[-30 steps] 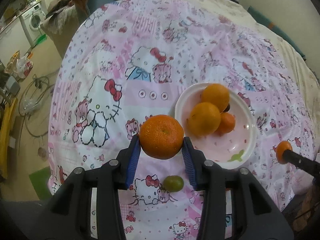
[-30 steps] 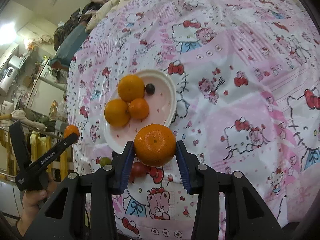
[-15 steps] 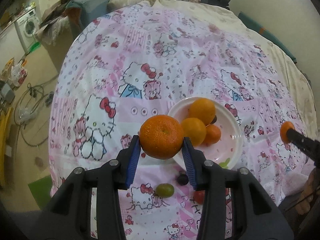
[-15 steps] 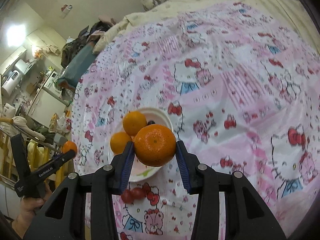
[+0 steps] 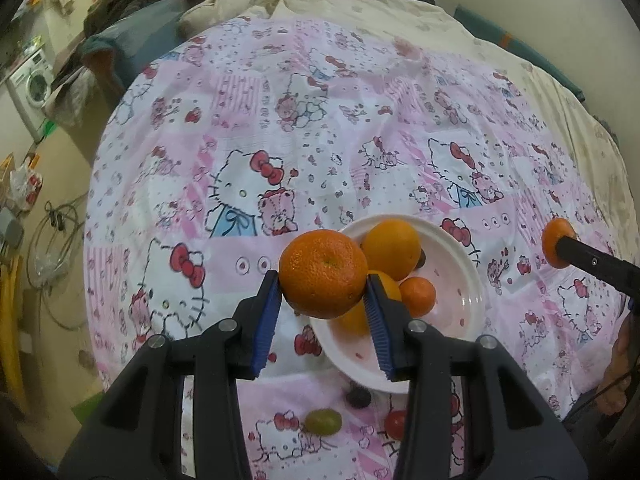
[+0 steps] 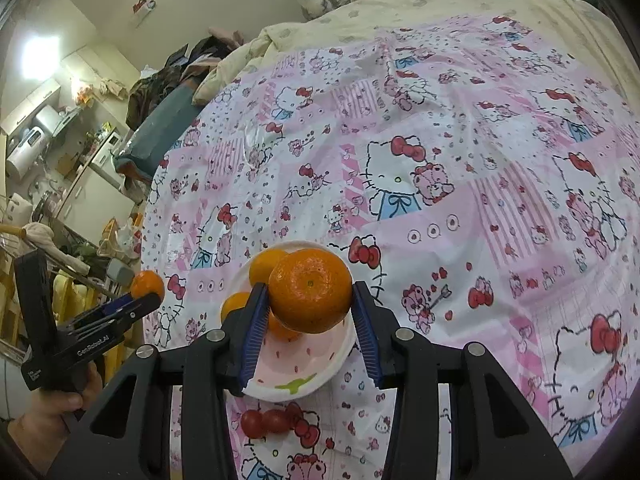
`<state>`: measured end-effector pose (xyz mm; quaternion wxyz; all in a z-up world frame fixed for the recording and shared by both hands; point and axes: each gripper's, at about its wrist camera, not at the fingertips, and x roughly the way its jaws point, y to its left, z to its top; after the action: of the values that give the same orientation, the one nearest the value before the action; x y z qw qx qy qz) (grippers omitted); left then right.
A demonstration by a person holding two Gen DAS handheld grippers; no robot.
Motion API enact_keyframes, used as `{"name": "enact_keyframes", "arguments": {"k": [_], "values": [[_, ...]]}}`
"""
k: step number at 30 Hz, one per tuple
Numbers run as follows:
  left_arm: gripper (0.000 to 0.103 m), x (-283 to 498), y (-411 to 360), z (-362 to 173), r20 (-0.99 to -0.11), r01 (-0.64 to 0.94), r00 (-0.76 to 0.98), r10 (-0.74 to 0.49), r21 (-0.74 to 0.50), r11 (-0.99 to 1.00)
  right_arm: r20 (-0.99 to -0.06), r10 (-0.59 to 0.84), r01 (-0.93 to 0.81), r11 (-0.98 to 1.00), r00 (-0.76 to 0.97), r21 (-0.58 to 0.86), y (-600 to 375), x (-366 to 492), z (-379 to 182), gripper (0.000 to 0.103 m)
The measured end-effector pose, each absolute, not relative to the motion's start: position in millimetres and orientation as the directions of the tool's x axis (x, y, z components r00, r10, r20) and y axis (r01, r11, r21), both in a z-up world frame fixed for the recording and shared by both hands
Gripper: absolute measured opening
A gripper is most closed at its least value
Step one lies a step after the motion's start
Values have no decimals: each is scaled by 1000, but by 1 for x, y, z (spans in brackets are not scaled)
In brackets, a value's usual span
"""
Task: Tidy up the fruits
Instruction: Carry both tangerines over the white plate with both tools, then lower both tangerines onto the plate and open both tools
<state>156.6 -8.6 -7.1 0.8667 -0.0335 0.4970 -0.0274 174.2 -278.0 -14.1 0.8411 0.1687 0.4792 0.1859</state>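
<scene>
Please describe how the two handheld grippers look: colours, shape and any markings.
Both the left gripper and the right gripper have matte black plastic bodies, silver screws and ribbed blue pads on the fingers. In the right wrist view the left one shows a pistol-style handle with white lettering, too small to read surely.

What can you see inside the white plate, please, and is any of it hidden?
The white plate holds three oranges and one small dark fruit behind them. The orange in the left tongs covers part of the plate, so more fruit could lie hidden.
</scene>
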Motion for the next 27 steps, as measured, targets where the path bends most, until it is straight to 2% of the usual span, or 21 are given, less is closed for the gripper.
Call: {"name": "enact_keyframes", "arguments": {"k": [6,11,18,27], "values": [[38,169,-3,-31,-876,-8,477,-79,-93,996,-756,511,-152,855,409,495,-269,196,-33,44],[38,176,-2,-51,-904,-25,409,-124,-147,989,-767,533,-138,842,357,521,-262,214,-49,44],[38,195,-6,-63,-904,-17,398,-156,-177,984,-809,523,-136,852,270,505,-244,229,-80,44],[38,229,-7,-88,-906,-58,333,-260,-295,954,-843,494,-155,869,214,470,-229,232,-102,45]]}}
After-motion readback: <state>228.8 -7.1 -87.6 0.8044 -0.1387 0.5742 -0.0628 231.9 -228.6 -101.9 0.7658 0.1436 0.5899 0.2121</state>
